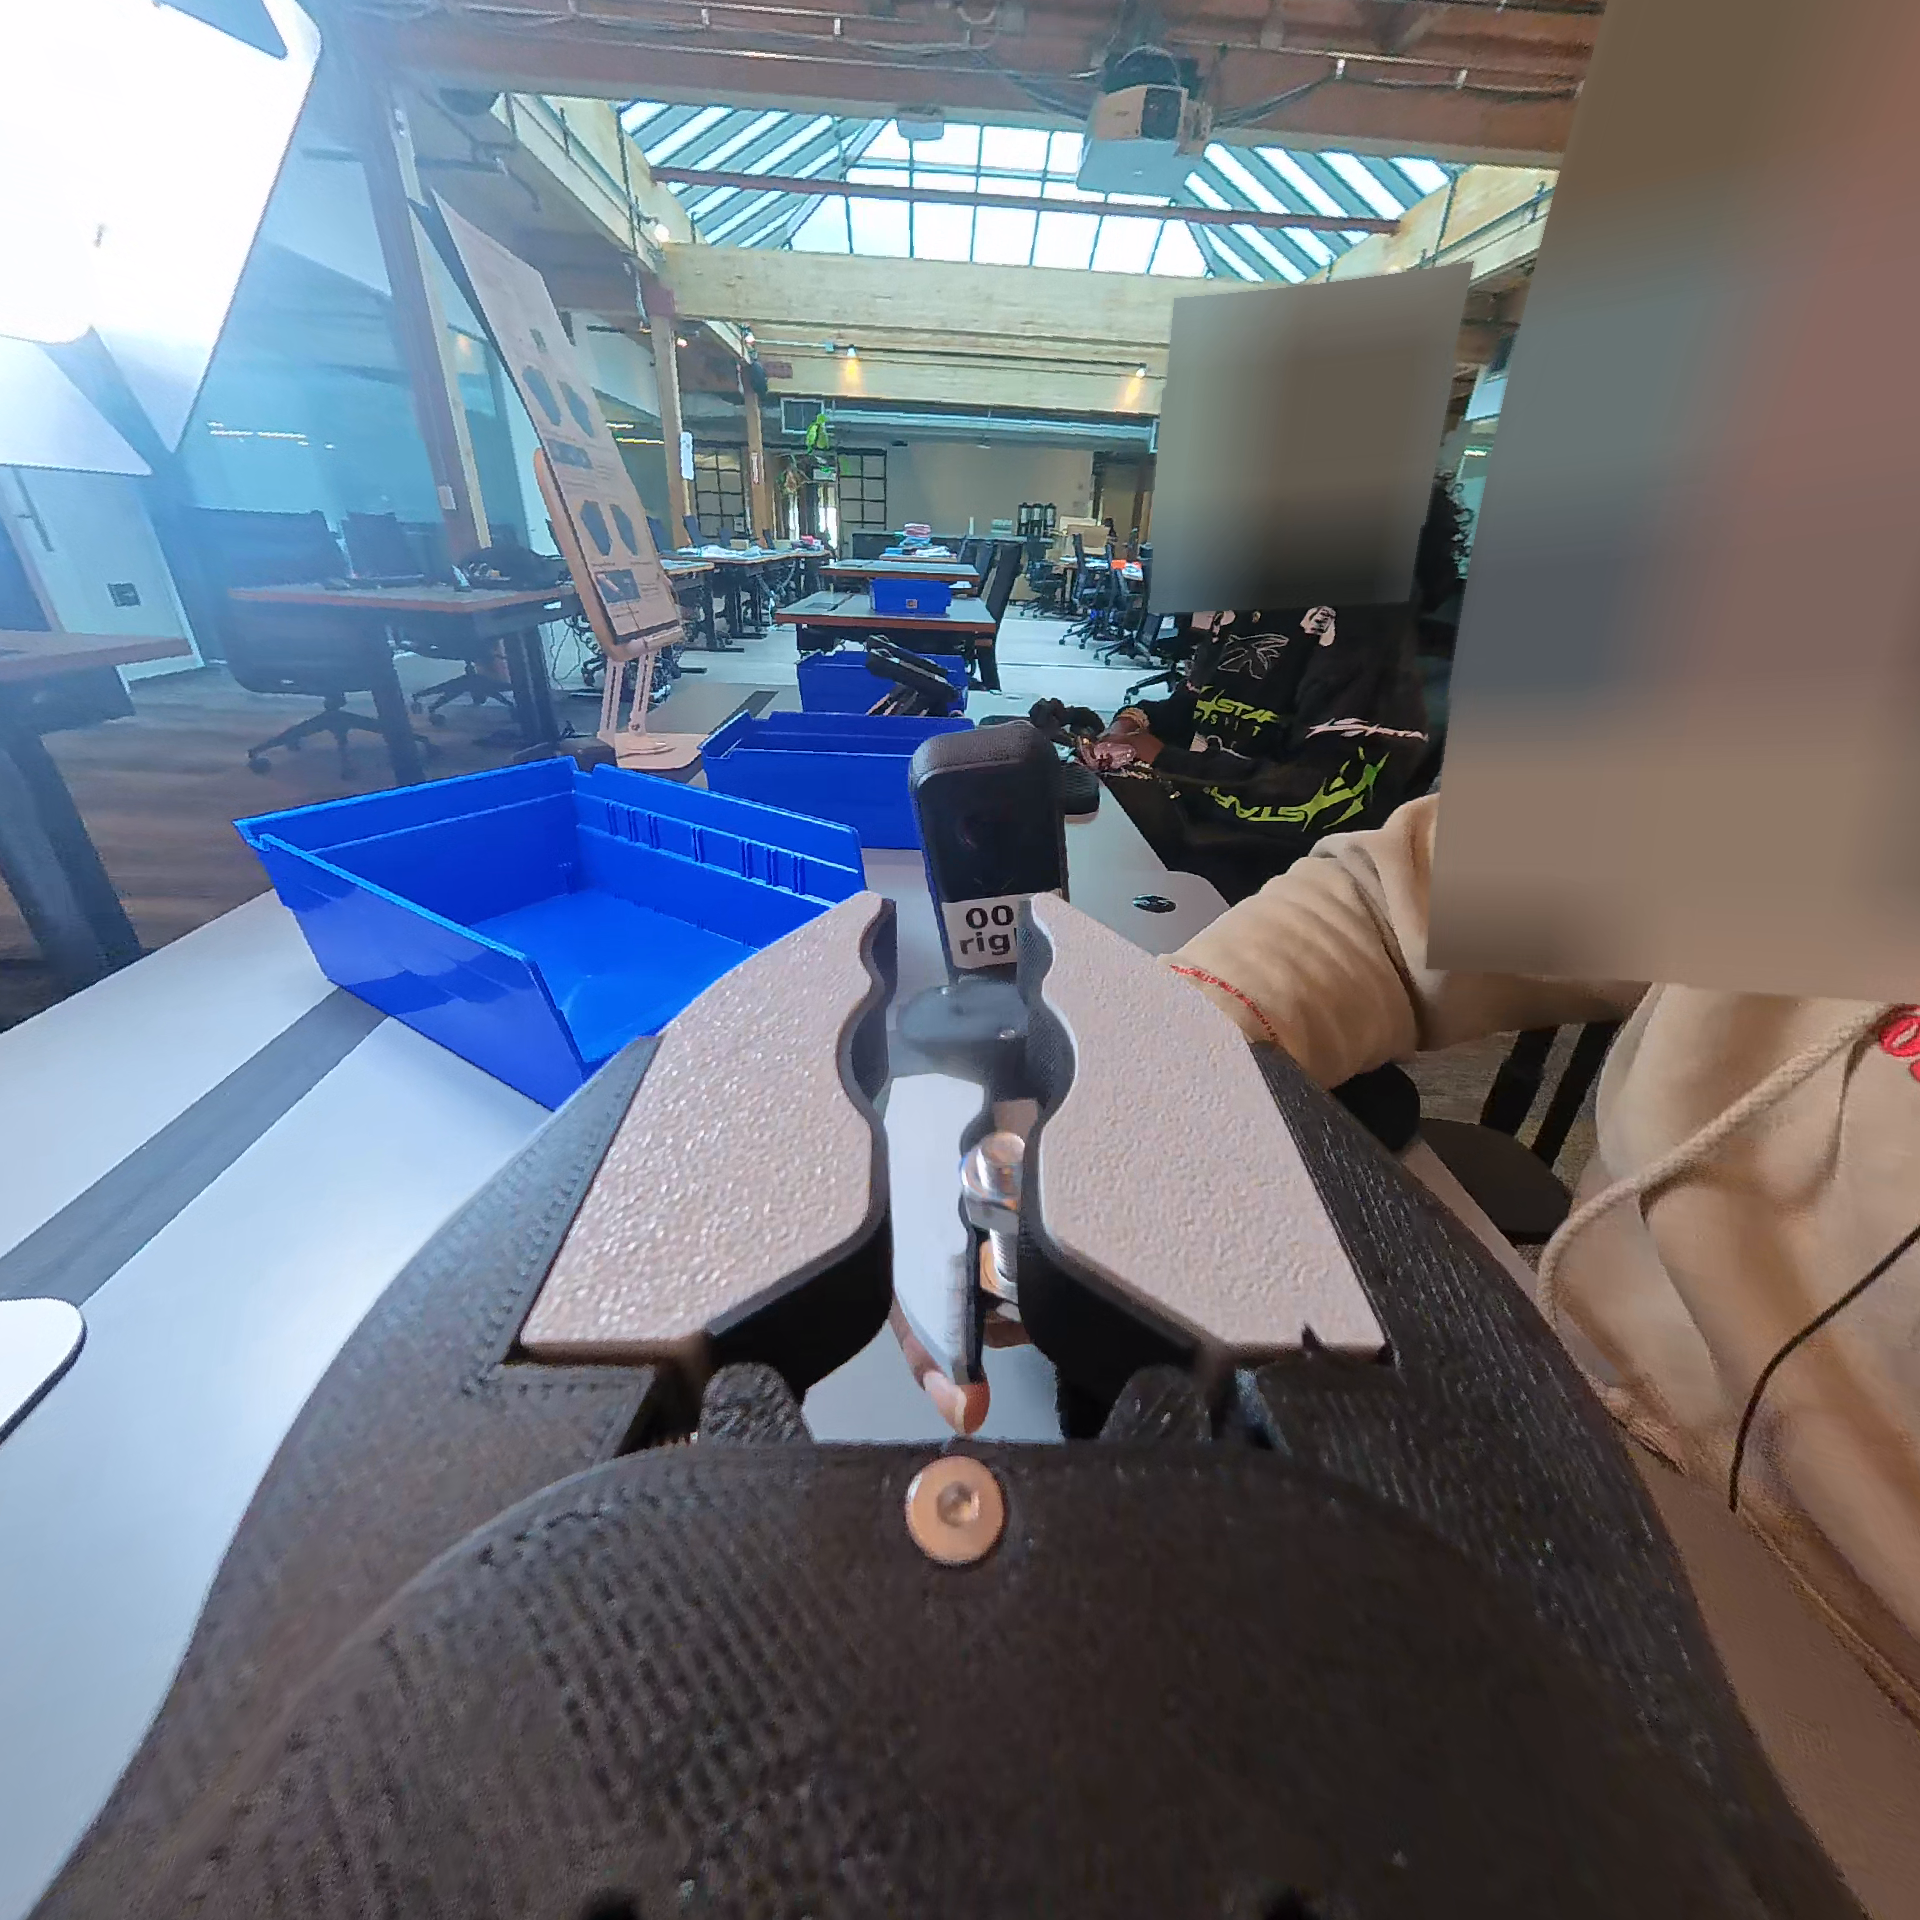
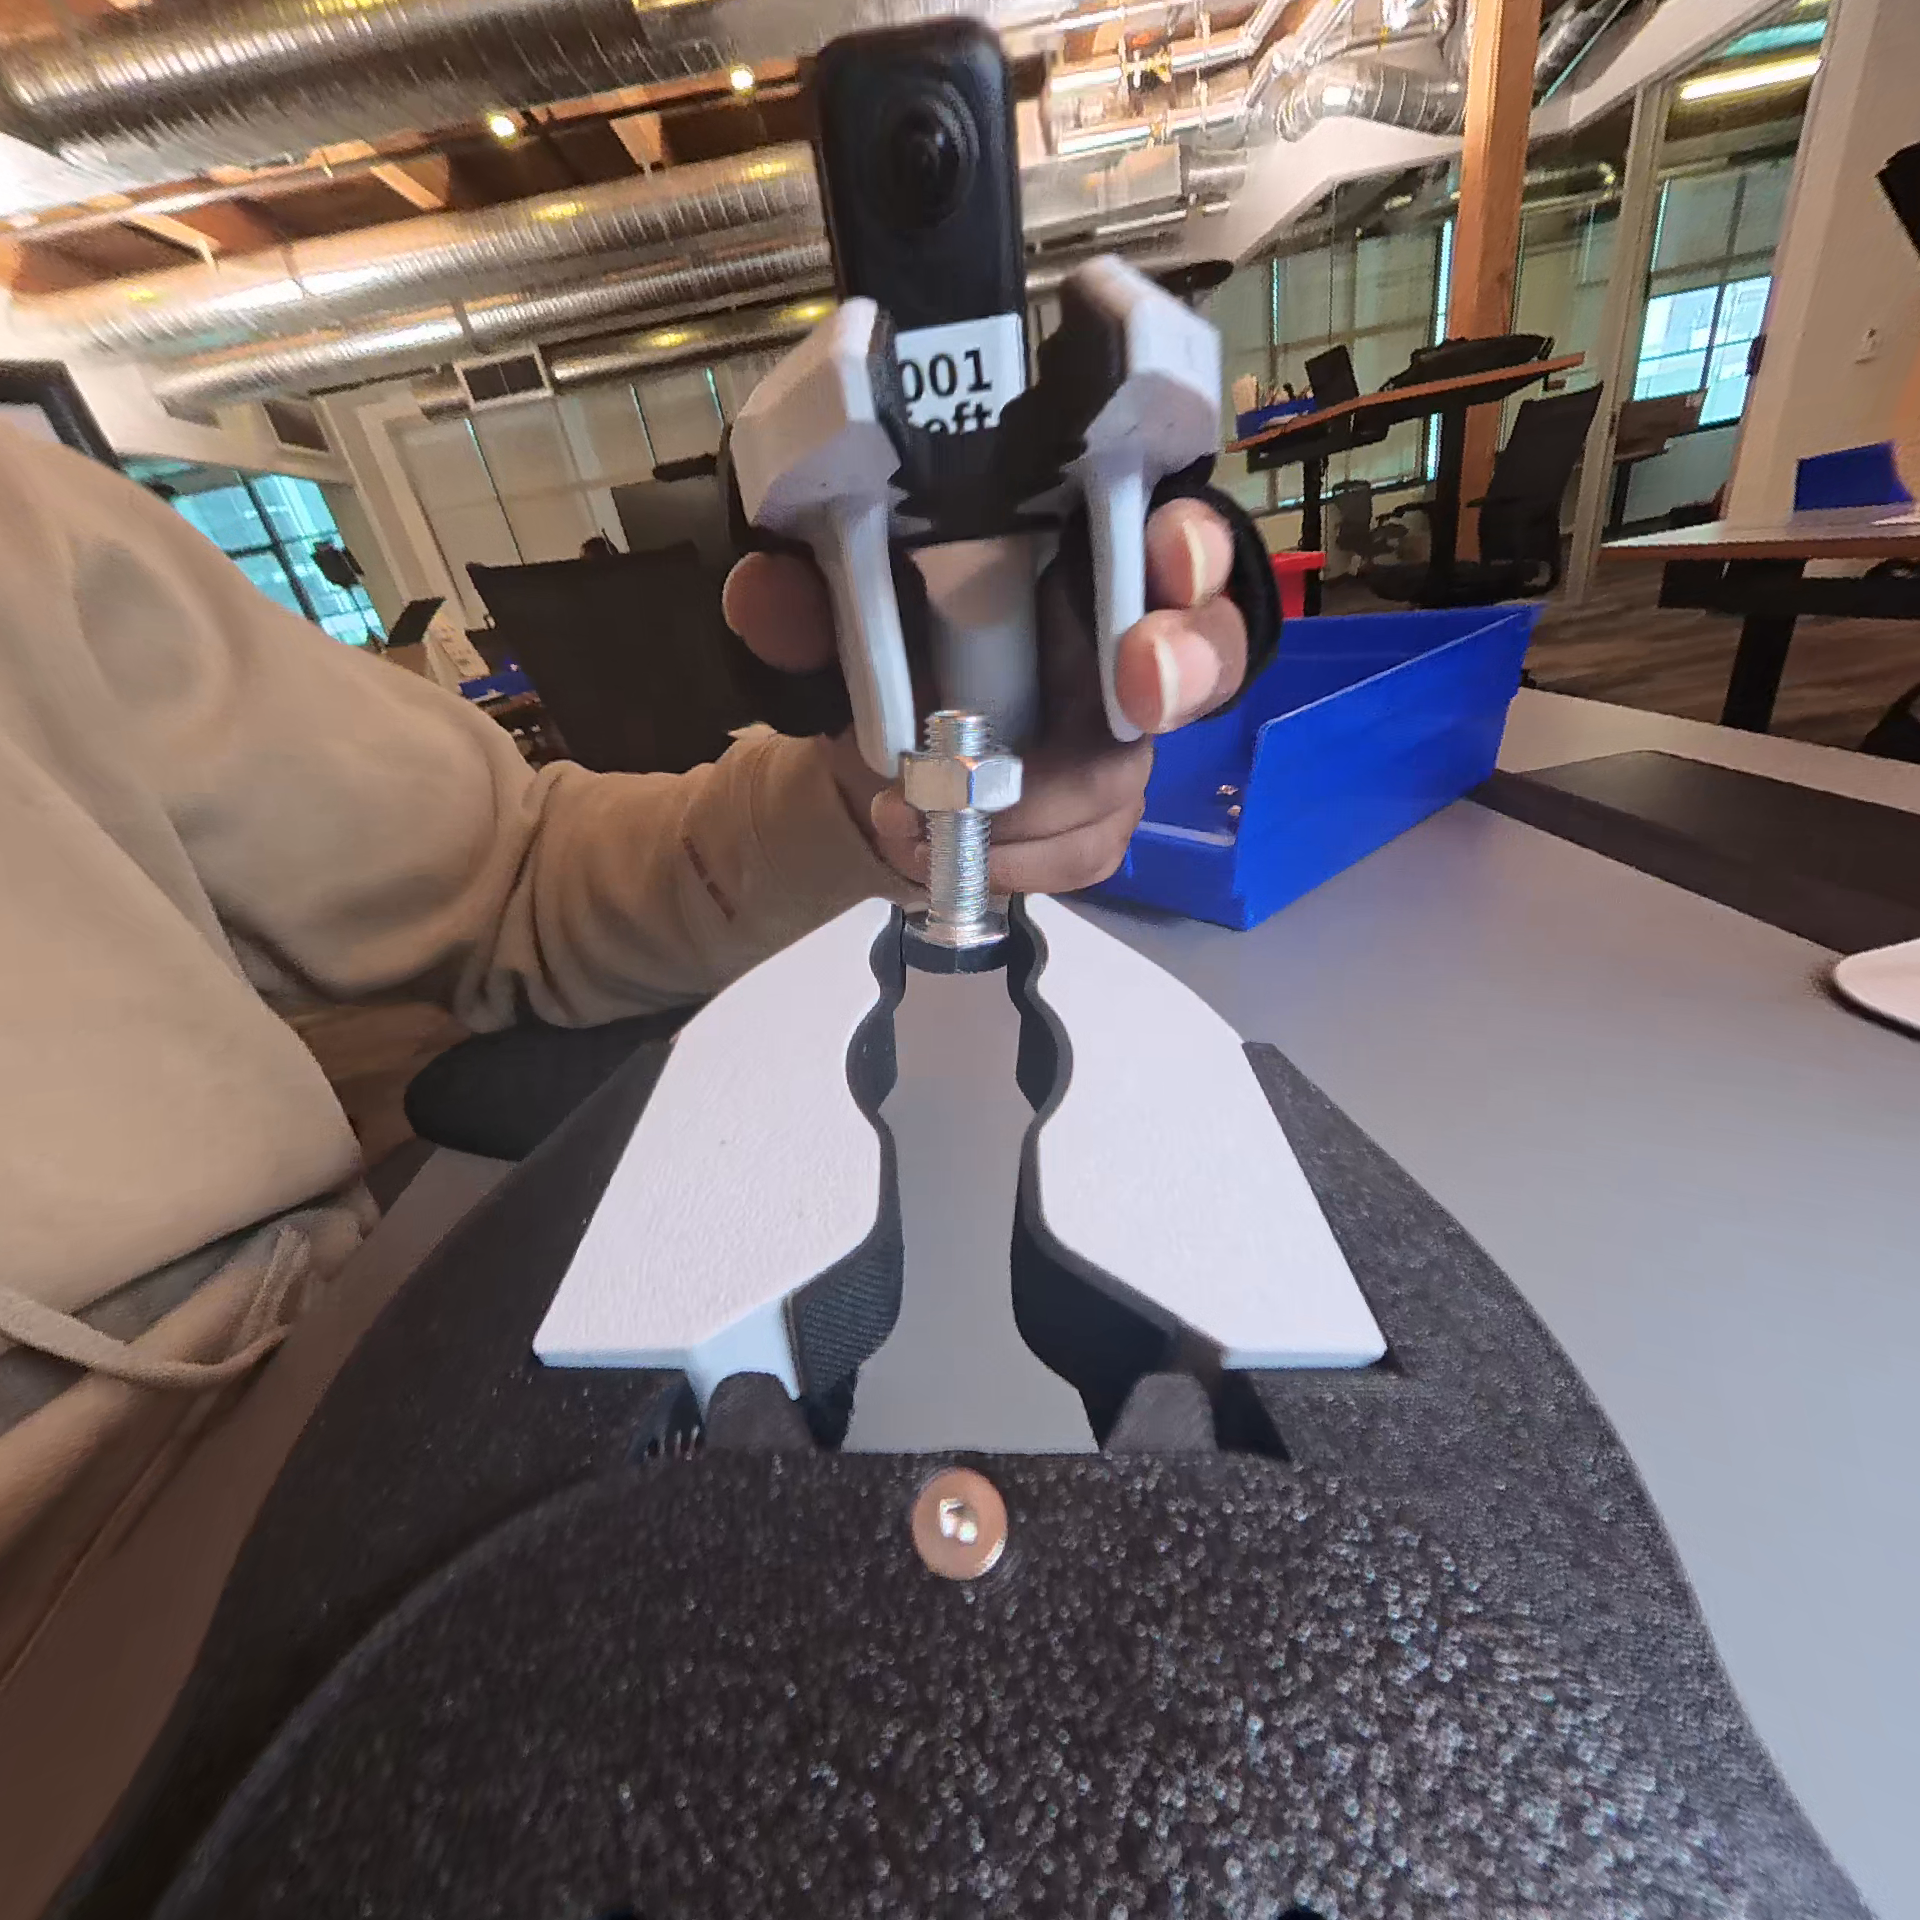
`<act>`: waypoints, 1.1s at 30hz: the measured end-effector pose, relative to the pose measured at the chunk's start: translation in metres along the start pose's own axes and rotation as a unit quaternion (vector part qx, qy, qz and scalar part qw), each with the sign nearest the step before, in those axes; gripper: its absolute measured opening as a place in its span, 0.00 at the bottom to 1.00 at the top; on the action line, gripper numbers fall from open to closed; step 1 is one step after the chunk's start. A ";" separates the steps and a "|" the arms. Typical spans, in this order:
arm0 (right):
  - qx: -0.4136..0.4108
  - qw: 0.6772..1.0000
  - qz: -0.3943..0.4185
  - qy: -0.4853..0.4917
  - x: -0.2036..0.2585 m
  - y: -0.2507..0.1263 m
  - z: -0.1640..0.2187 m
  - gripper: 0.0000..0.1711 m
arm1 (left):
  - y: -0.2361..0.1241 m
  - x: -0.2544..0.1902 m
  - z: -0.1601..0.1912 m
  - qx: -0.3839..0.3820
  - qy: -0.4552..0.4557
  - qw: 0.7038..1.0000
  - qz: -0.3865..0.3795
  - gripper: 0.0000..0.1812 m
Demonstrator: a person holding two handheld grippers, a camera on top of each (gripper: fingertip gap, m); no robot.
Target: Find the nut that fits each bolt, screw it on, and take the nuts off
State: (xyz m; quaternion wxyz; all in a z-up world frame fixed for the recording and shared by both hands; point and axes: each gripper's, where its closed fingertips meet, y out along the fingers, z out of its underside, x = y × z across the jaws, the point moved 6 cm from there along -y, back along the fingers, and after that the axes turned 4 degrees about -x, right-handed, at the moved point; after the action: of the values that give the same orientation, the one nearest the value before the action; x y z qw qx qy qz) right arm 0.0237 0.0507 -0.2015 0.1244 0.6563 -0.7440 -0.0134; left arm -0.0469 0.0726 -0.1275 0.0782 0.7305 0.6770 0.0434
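Your right gripper (image 2: pixel 956 940) is closed tight on the head of the shiny silver metal bolt (image 2: pixel 958 873), which points up above the grey table (image 2: pixel 1455 1039). The small six-sided silver nut (image 2: pixel 960 781) sits near its top. Your left gripper (image 2: pixel 987 727) is open around the nut, maybe touching one side. Both are hard, smooth and slippery, so pinch the nut's flat sides.

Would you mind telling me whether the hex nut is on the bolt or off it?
On. The silver hex nut sits partway along the threaded steel bolt, with threads showing above and below it; the right hand-held gripper clamps the bolt's head.
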 end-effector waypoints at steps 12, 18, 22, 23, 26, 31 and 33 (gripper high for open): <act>0.006 0.999 0.032 -0.004 -0.005 -0.004 0.005 0.11 | -0.009 0.001 0.013 0.000 -0.009 1.000 -0.028 0.13; -0.010 0.999 0.022 0.024 -0.007 -0.006 0.003 0.11 | -0.014 0.001 0.012 -0.004 -0.009 0.999 -0.034 0.13; -0.020 0.999 -0.002 0.045 -0.005 -0.005 0.001 0.11 | -0.019 -0.001 0.008 -0.004 0.001 1.000 -0.028 0.13; -0.021 0.999 -0.009 0.046 -0.003 -0.004 0.000 0.11 | -0.019 -0.001 0.007 -0.006 0.001 1.000 -0.029 0.13; -0.015 0.999 -0.022 0.048 0.001 -0.002 0.001 0.11 | -0.018 -0.002 0.008 -0.002 0.002 1.000 -0.028 0.14; 0.003 0.999 -0.024 0.034 0.004 0.000 0.003 0.11 | -0.014 -0.003 0.011 0.007 -0.009 1.000 -0.024 0.18; 0.010 1.000 -0.016 0.023 0.005 0.000 0.003 0.11 | -0.008 -0.006 0.014 0.016 -0.018 1.000 -0.019 0.21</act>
State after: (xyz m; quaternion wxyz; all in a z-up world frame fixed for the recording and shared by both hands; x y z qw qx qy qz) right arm 0.0225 0.0458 -0.2037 0.1347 0.6694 -0.7306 0.0072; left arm -0.0527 0.0664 -0.1427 0.0797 0.7196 0.6896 0.0176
